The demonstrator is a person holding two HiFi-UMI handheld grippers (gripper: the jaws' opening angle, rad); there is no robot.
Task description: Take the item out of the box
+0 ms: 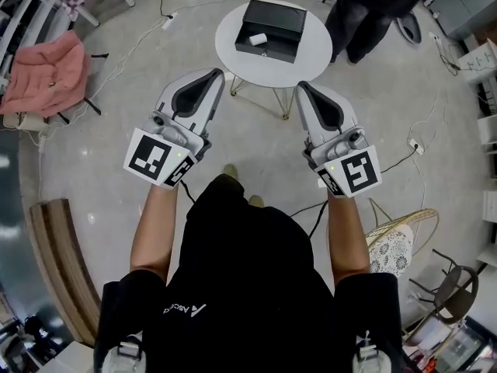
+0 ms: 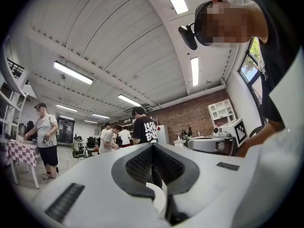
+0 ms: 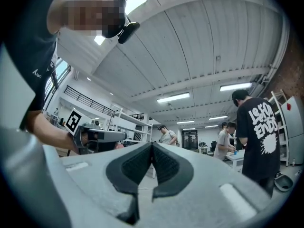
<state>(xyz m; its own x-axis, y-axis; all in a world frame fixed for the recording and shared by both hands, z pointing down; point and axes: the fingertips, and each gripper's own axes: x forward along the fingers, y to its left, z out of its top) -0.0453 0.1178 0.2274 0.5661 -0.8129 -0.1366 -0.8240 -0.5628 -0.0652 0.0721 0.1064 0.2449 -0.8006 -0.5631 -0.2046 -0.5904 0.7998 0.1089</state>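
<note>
Head view: we see a round white bench (image 1: 227,33) on thin gold wire legs. It carries a rectangular black box (image 1: 283,49), which is open. The item (image 1: 257,39), a small white oblong, lies inside the box toward its left end; at this size we cannot tell its material.

The left tool (image 1: 217,74) and right tool (image 1: 301,86) are smooth white shells with dark insets. They are held side by side, short of the bench and clear of the box.

In the left gripper view the ribbed dark pads (image 2: 140,165) meet along one seam, so the jaws are closed with nothing between them. In the right gripper view the pads (image 3: 135,167) meet likewise, closed and empty. Neither gripper view shows the box.

A pink cloth (image 1: 43,72) lies crumpled at left. A person (image 1: 365,10) in dark clothes beside the bench is cut off by the top edge.
</note>
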